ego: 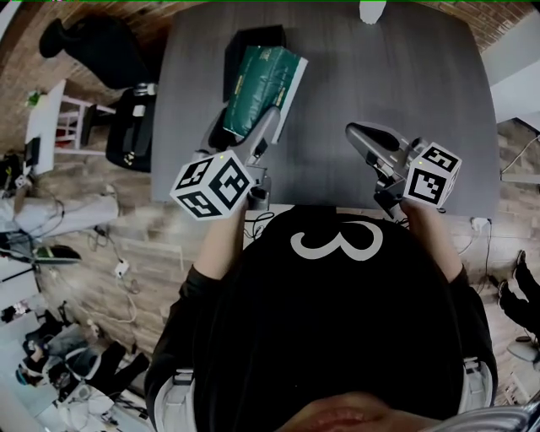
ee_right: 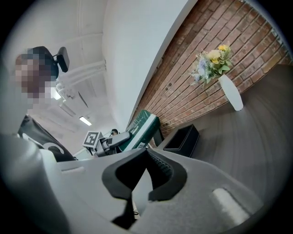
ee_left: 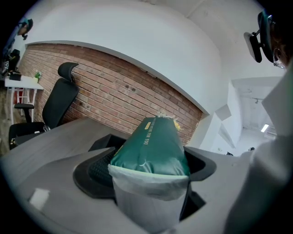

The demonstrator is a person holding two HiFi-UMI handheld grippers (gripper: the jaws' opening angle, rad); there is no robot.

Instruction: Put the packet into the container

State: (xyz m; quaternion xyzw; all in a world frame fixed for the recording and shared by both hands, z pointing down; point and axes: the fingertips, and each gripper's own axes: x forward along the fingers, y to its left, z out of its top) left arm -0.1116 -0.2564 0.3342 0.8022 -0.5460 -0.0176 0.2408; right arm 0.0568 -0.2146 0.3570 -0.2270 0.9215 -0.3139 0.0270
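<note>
A green packet (ego: 260,84) with a white end is held over the far left of the grey table (ego: 380,76). My left gripper (ego: 256,128) is shut on its near end. In the left gripper view the packet (ee_left: 153,146) fills the space between the jaws and points away from the camera, with the black open container (ee_left: 101,142) behind it. In the head view the container (ego: 253,38) lies just beyond the packet, partly hidden by it. My right gripper (ego: 361,135) hovers over the table's near right, shut and empty; its view also shows the container (ee_right: 183,137) and the packet (ee_right: 143,124).
A white vase with flowers (ee_right: 229,89) stands at the table's far edge, the vase (ego: 371,10) being top centre in the head view. A black office chair (ego: 128,126) sits left of the table. A brick wall runs behind.
</note>
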